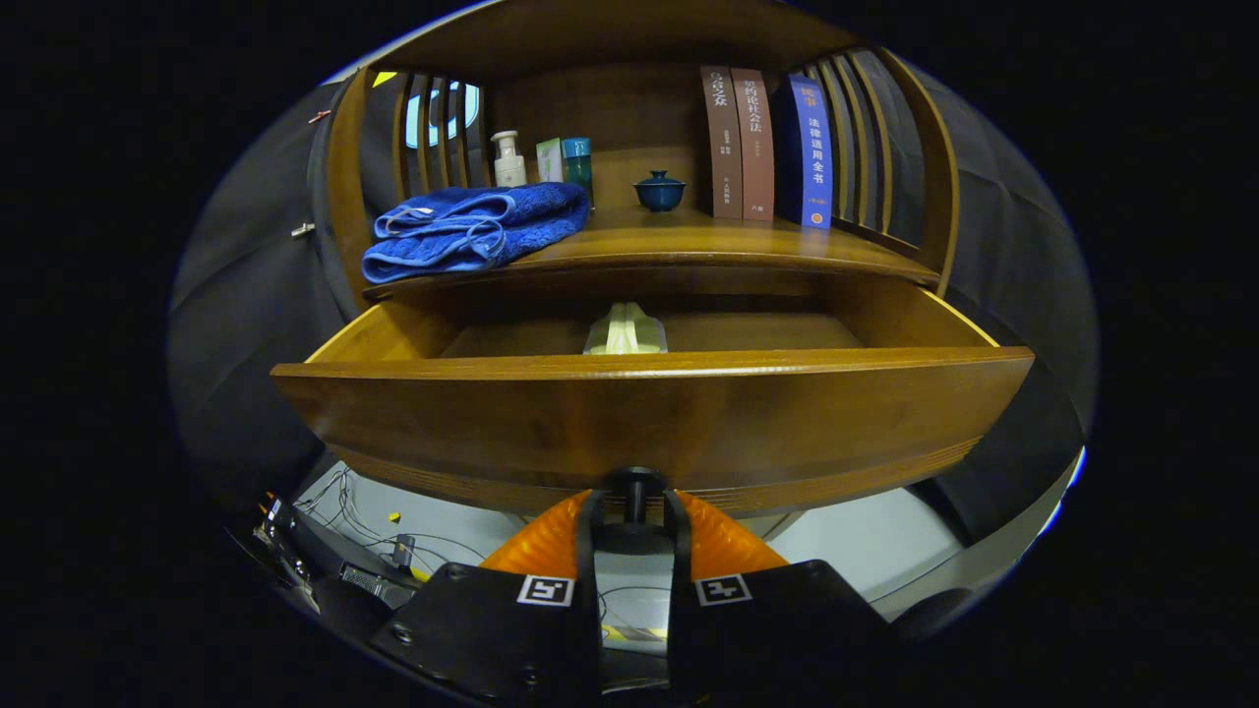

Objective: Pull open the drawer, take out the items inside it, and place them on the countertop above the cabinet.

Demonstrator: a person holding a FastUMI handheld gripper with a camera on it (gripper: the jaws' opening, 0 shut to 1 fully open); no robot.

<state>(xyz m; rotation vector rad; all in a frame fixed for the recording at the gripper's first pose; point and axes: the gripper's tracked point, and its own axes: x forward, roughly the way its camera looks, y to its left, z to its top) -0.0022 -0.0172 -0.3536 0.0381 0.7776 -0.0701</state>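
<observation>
The wooden drawer (649, 413) stands pulled out from the cabinet, its curved front close ahead of me. My gripper (634, 511) is shut on the drawer's dark knob (634, 489), one finger on each side of its stem. Inside the drawer, near the middle of its floor, lies a pale cream-coloured item (626, 331); the drawer front hides its lower part. Above the drawer runs the countertop (689, 241), a wooden shelf surface.
On the countertop lie a folded blue towel (472, 231), a white pump bottle (509, 160), a small green box and teal jar (568, 162), a blue lidded cup (659, 191) and three upright books (767, 147). Cables and equipment (344, 560) lie on the floor below, to the left.
</observation>
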